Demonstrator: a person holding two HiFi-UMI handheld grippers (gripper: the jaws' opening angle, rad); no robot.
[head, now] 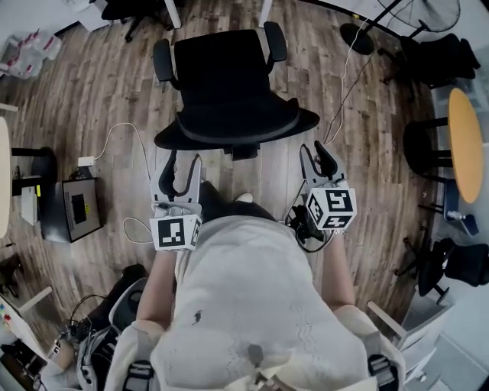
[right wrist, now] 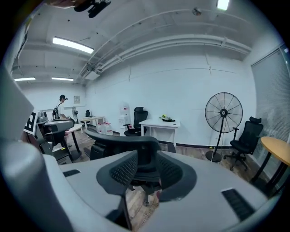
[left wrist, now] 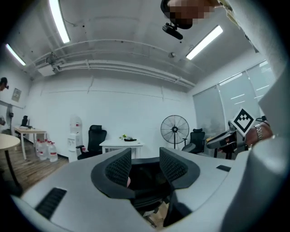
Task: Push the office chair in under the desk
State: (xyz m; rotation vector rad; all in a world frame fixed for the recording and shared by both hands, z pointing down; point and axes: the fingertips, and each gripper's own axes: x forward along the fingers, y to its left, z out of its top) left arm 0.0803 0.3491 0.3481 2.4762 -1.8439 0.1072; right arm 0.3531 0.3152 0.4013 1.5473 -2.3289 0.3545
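A black office chair [head: 229, 84] stands on the wood floor with its curved backrest towards me. Past it, at the head view's top edge, show the white legs of a desk [head: 173, 12]. My left gripper [head: 183, 162] hangs just behind the backrest's left end, open and empty. My right gripper [head: 315, 150] sits behind the backrest's right end, also open with nothing in it. Neither touches the chair. In the left gripper view the chair [left wrist: 146, 179] shows dark between the fingers [left wrist: 118, 168]. In the right gripper view the backrest [right wrist: 108, 139] fills the space beyond the gripper [right wrist: 147, 166], with the white desk [right wrist: 159, 124] behind.
A white cable [head: 126, 134] and a black box [head: 76, 206] lie on the floor at left. At right stand a round wooden table [head: 466, 145], black chairs [head: 439, 57] and a pedestal fan [right wrist: 223, 113]. Water bottles [head: 34, 46] sit far left.
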